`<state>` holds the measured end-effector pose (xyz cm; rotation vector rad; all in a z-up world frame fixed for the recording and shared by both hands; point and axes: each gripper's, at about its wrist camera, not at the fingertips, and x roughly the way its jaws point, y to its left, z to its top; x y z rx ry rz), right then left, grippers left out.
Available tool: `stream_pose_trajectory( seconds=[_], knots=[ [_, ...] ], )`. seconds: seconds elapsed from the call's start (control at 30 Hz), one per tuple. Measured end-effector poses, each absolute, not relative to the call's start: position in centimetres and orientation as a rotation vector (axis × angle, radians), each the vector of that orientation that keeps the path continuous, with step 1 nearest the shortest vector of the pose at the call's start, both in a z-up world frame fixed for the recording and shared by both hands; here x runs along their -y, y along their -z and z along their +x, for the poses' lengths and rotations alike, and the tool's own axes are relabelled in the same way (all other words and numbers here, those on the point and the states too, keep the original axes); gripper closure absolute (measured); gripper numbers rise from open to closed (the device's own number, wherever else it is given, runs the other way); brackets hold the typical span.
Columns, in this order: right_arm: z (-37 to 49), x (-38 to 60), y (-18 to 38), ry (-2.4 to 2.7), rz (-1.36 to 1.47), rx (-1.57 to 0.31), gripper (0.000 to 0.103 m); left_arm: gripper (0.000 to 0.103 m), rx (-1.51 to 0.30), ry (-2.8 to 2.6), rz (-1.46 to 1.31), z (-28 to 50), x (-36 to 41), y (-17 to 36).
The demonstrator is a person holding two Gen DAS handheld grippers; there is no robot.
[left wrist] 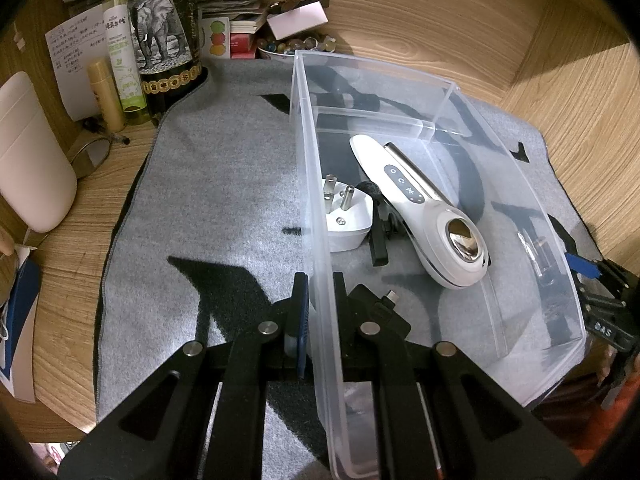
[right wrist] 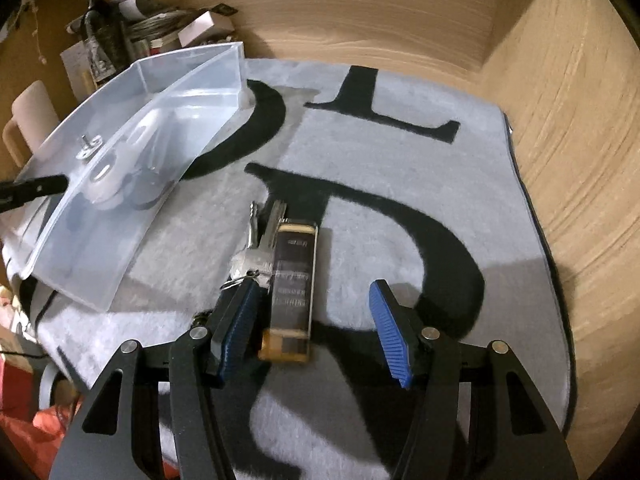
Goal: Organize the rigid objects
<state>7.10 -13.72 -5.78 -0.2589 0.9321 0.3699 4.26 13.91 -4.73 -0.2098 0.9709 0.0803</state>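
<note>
The left gripper (left wrist: 318,292) is clamped on the near side wall of a clear plastic bin (left wrist: 560,280), one finger outside and one inside the wall. The bin sits on a grey mat (left wrist: 224,184) with large black letters, spread over a wood-grain surface (left wrist: 460,28).

Inside the bin lie a white handheld device (left wrist: 420,208) with a row of buttons and a shiny metal head, a white plug adapter (left wrist: 346,216) with its prongs up, and a small black item (left wrist: 380,236) between them, partly hidden. A clear divider crosses the bin's far end.

The right gripper (right wrist: 316,320) is held low over the mat, its jaws partly spread and pressing on nothing. Between the blue pads (right wrist: 390,332) lies a flat rectangular bottle (right wrist: 292,292), clear with dark contents and an amber cap toward the camera. It lies close against the left pad and well apart from the right one. A bunch of keys (right wrist: 260,244) rests just beside the bottle, touching its left edge. Both lie on the mat, outside the bin and to its right.

At the back of the surface stand a dark bottle with an elephant label (left wrist: 160,36), a spray bottle (left wrist: 120,48), papers and a dish of small trinkets (left wrist: 296,44).
</note>
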Motion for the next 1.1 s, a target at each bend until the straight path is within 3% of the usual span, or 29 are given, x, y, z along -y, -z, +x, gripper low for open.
stream_pose_trajectory(
  seconds=[0.07,0.17,1.1],
  knots=[
    [7.8,13.7,6.2,-0.383,-0.234,-0.950,0.069,0.094,-0.971,-0.080,-0.211,4.2,-13.9,4.7],
    [8.1,14.0,6.1,-0.370,-0.218,-0.939,0.081,0.094,-0.970,-0.080,-0.209,4.3,-13.9,4.7],
    [8.0,5.9,-2.4,-0.572,-0.223,-0.670,0.081,0.094,-0.970,-0.080,-0.210,4.2,-13.9,4.7]
  ],
)
